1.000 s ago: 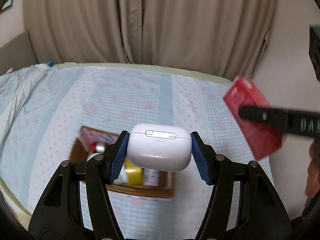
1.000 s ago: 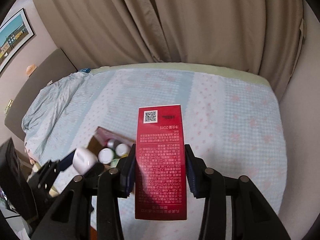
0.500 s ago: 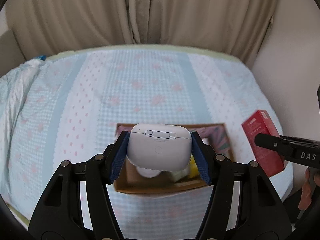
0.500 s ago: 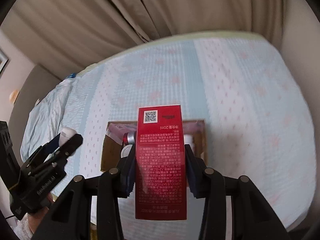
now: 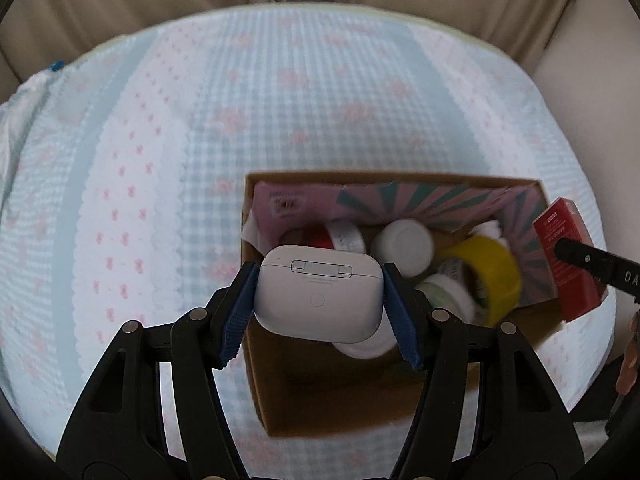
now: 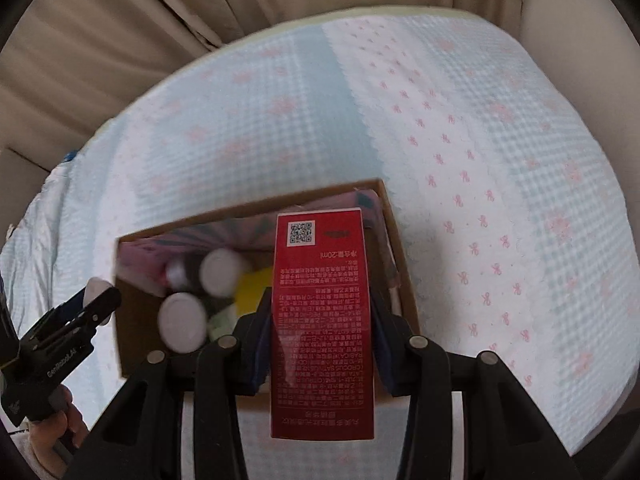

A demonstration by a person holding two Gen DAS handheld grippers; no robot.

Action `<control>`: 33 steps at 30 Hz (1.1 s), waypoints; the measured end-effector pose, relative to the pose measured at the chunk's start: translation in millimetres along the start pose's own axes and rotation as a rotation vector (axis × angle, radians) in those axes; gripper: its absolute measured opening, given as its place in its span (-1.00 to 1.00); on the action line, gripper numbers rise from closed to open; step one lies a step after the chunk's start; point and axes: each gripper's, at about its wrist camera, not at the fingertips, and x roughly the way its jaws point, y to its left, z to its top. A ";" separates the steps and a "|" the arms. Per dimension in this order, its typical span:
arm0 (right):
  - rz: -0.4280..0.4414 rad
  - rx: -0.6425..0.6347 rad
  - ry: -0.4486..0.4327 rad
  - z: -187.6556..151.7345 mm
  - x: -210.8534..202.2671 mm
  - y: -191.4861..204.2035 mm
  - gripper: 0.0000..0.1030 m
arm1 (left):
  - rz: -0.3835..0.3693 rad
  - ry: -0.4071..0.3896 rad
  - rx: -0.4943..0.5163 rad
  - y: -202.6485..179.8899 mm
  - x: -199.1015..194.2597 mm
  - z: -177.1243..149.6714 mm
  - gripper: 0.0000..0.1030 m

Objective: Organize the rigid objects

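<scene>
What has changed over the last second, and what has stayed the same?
Both grippers have come down toward the cardboard box, which now fills more of each view, its contents showing. Nothing was taken or let go: the left gripper still clamps the white earbud case, and the right gripper still clamps the red carton.

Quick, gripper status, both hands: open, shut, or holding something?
Left gripper: closed on the white earbud case, over the cardboard box.
Right gripper: closed on the red carton.
</scene>
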 end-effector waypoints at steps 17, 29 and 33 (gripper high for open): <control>-0.061 -0.004 0.055 6.9 39.8 7.2 1.00 | -0.089 0.017 -0.023 -4.4 -1.3 12.6 1.00; -0.039 -0.027 0.035 -1.8 20.1 6.2 1.00 | -0.028 0.022 -0.033 -14.3 -22.6 1.3 1.00; -0.022 -0.058 0.029 -2.3 10.8 7.8 1.00 | 0.009 0.010 -0.038 -24.9 -40.2 -0.7 1.00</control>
